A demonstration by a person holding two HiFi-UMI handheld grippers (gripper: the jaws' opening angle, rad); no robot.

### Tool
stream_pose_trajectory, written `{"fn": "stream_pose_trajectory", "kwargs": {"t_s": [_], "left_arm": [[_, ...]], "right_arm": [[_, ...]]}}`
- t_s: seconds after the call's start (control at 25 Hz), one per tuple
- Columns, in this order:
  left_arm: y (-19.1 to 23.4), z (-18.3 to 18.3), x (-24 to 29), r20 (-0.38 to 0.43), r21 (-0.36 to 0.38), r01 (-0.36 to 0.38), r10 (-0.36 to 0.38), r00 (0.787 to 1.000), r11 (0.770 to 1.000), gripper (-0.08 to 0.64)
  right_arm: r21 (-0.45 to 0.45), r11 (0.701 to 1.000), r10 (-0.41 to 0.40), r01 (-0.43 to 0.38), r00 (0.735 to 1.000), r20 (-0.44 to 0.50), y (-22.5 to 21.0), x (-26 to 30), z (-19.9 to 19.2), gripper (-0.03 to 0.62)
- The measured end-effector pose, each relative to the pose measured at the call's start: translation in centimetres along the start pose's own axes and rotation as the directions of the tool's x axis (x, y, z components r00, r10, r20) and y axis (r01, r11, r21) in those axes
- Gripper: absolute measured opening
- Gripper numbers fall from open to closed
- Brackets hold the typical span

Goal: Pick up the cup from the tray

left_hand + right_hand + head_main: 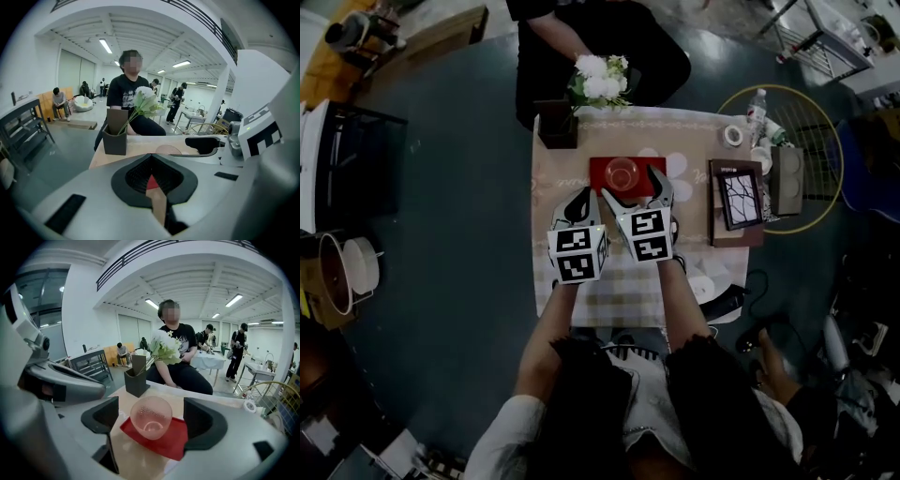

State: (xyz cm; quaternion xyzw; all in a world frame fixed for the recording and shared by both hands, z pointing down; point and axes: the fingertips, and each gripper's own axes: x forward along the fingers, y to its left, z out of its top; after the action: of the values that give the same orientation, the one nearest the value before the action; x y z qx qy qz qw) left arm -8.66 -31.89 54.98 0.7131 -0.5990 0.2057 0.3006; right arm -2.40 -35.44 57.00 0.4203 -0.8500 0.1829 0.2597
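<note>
Cloth-covered table (558, 192) in a wide open hall, red tray (600, 171) mid-table, pink cup (622, 174) upright on it. Risky spot: could tip or skid the light cup if closing lopsided, one pad landing first; might drag the tray too. Right gripper (636, 187) low and level, jaws spread wide, framing the cup, no contact visible. Left gripper (581, 204) just beside, jaws pressed together, empty; forearms parallel.
</note>
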Motion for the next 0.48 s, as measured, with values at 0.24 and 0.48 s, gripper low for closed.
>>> {"fn": "stream_pose_trajectory", "kwargs": {"t_s": [0.24, 0.48], "left_arm": [[1.7, -1.2, 1.6, 0.001, -0.064, -0.046, 0.046, 0.999, 0.997, 0.006], [2.6, -1.5, 2.3, -0.005, -0.079, -0.054, 0.053, 0.999, 0.995, 0.006]], "right_arm": [[-0.041, 0.999, 0.02, -0.021, 1.0, -0.025, 0.2, 3.0, -0.7, 0.416], [-0.049, 0.999, 0.002, -0.005, 0.997, -0.08, 0.0, 4.7, -2.2, 0.416]]}}
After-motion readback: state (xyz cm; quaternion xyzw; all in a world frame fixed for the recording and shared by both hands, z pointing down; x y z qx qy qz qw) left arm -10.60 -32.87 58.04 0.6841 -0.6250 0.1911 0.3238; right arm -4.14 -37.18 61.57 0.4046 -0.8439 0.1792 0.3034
